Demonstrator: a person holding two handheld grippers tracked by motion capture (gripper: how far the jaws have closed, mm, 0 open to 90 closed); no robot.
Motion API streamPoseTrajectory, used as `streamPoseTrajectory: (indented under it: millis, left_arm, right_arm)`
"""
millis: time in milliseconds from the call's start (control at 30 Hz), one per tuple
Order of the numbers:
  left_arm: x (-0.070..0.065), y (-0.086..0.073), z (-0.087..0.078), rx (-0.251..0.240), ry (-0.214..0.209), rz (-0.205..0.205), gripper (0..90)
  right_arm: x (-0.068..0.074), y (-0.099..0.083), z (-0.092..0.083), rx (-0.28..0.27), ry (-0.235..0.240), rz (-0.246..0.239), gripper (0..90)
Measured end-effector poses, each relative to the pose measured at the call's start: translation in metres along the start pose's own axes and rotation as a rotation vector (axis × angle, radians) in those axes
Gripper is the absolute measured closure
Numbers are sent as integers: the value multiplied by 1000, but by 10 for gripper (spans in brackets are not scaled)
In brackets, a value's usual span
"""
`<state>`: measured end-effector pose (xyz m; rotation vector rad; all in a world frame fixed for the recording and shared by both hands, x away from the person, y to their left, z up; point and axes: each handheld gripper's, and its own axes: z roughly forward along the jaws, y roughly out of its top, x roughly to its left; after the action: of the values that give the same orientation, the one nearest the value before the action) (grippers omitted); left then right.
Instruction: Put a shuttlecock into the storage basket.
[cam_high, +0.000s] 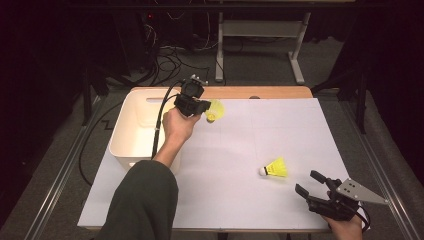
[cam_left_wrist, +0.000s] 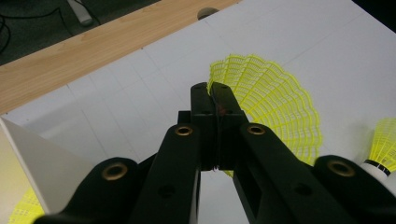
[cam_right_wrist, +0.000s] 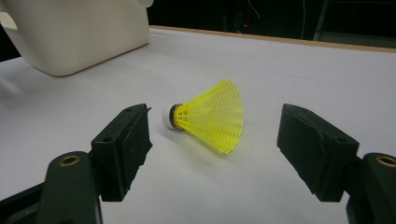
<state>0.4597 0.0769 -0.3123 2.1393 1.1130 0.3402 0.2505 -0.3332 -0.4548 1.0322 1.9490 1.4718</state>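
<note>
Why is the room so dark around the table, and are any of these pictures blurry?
High view: light falls on the white table, the floor around fading to black. Left gripper view: the near black tool looks soft, the yellow shuttlecock sharper. Right gripper view: the lying shuttlecock is crisp, the white bin slightly blurred.

Light falls from above onto the white table (cam_high: 250, 200), which is bright and evenly lit, while the floor and room around it sink into near black. Shadows are soft and short: a faint one lies under the near shuttlecock (cam_right_wrist: 210, 116). The high view is slightly soft and grainy. In both gripper views the closest jaw parts are blurred, the far edges dim.
</note>
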Motion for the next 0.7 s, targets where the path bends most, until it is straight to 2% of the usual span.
streamPoseTrajectory:
  millis: [133, 700]
  left_arm:
    - [2, 0, -3, -5, -11, -3, 898]
    - [10, 1, -16, -24, -8, -14, 897]
  right_arm:
    - [0, 0, 0, 1, 0, 0, 261]
    - [0, 0, 0, 3, 1, 0, 261]
